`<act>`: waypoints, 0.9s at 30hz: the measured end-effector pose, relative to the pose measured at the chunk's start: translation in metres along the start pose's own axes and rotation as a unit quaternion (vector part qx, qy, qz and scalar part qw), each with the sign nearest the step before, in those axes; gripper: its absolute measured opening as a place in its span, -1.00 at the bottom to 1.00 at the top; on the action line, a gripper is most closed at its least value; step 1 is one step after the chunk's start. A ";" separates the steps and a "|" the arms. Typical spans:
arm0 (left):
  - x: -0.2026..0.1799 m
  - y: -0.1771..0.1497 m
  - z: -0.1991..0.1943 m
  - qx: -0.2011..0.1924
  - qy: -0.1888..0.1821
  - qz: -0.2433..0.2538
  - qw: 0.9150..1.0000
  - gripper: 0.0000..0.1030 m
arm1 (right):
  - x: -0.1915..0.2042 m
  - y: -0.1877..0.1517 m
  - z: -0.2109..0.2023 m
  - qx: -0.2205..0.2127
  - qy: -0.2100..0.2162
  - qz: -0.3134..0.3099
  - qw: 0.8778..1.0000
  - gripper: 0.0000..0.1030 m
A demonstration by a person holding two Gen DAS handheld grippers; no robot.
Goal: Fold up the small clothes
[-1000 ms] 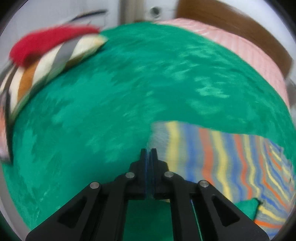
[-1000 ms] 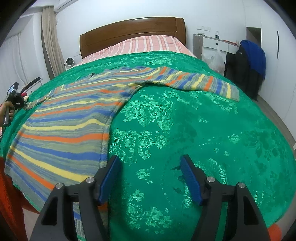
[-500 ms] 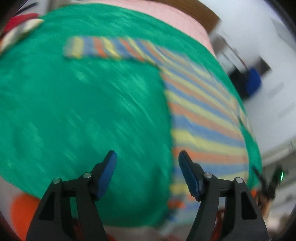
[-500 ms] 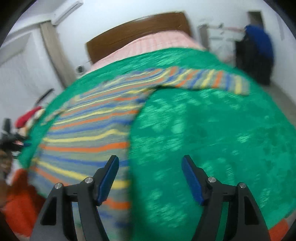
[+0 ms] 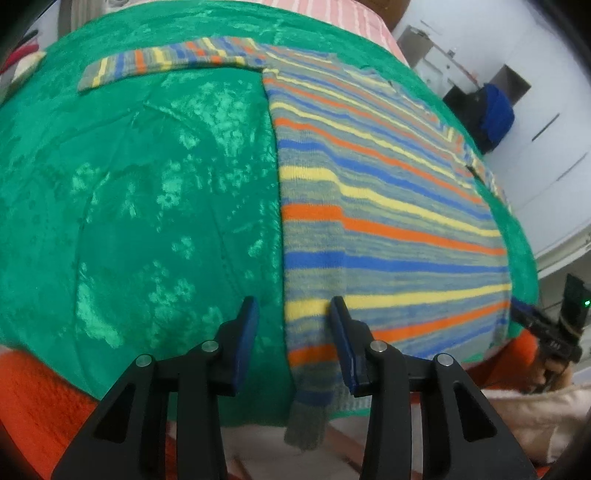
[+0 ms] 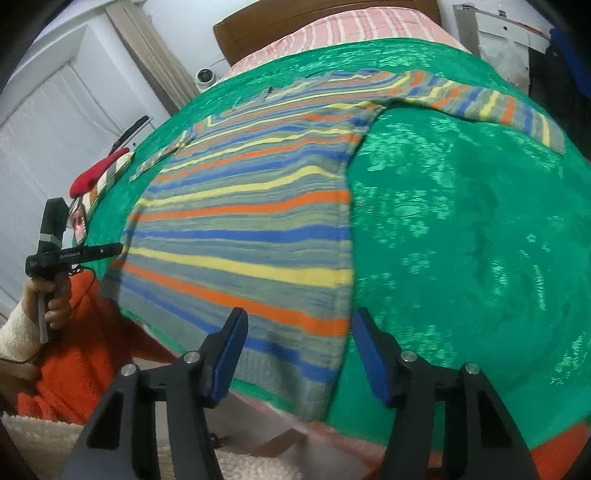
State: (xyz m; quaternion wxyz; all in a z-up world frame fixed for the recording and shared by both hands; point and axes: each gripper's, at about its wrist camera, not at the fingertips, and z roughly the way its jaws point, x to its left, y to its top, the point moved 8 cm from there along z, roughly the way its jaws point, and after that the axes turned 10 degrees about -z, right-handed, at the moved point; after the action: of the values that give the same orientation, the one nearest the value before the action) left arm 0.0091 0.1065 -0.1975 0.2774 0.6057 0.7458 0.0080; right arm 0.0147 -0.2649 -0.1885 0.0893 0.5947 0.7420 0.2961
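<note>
A striped knit sweater [image 5: 369, 206] in blue, orange, yellow and grey lies spread flat on a green bedspread [image 5: 147, 206], its sleeves out to both sides. Its hem hangs over the near bed edge. My left gripper [image 5: 293, 325] is open, its jaws astride the sweater's left bottom corner. My right gripper [image 6: 299, 339] is open, its jaws astride the sweater's [image 6: 258, 229] right bottom corner. The left gripper also shows in the right wrist view [image 6: 74, 254], held in a hand.
A wooden headboard [image 6: 332, 14] and pink striped sheet [image 6: 351, 29] are at the far end. A red and striped cloth pile [image 6: 99, 177] lies at the bed's left edge. A blue garment [image 5: 495, 110] hangs by white cupboards. An orange cloth [image 6: 85, 354] hangs below the near edge.
My left gripper let go of the sleeve end, opened and swung to the sweater's bottom left corner. My right gripper moved left and lower to the bottom right corner.
</note>
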 end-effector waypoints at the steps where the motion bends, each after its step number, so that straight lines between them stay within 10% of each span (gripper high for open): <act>1: 0.001 -0.002 0.004 0.005 0.003 0.002 1.000 -0.46 | 0.001 -0.001 0.004 0.008 -0.001 -0.004 1.000 -0.04; 2: 0.003 -0.005 0.008 0.009 0.012 0.008 1.000 -0.93 | 0.003 -0.004 0.011 0.024 -0.004 -0.013 1.000 -0.28; 3: 0.003 -0.006 0.010 0.012 0.018 0.012 1.000 -0.91 | 0.003 -0.007 0.016 0.039 -0.008 -0.021 0.999 -0.92; 15: 0.009 -0.007 0.008 -0.013 0.082 0.042 0.996 -0.78 | -0.014 -0.015 0.023 0.047 -0.056 -0.004 0.997 -0.90; 19: 0.016 -0.006 -0.021 -0.040 0.098 0.029 0.994 0.10 | -0.013 -0.017 0.009 0.045 -0.049 -0.011 0.998 -0.46; 24: 0.021 0.015 -0.072 -0.129 0.075 -0.007 0.989 0.59 | -0.024 -0.010 -0.037 -0.005 -0.147 -0.047 0.988 0.29; 27: 0.023 0.037 -0.077 -0.165 0.075 -0.029 0.983 0.77 | -0.038 0.005 -0.059 -0.055 -0.217 -0.049 0.973 0.35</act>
State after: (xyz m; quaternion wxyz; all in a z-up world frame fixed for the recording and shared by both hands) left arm 0.0070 0.1619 -0.1289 0.3167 0.5270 0.7704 0.1686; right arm 0.0005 -0.3200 -0.1468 0.2950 0.6017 0.7160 0.1954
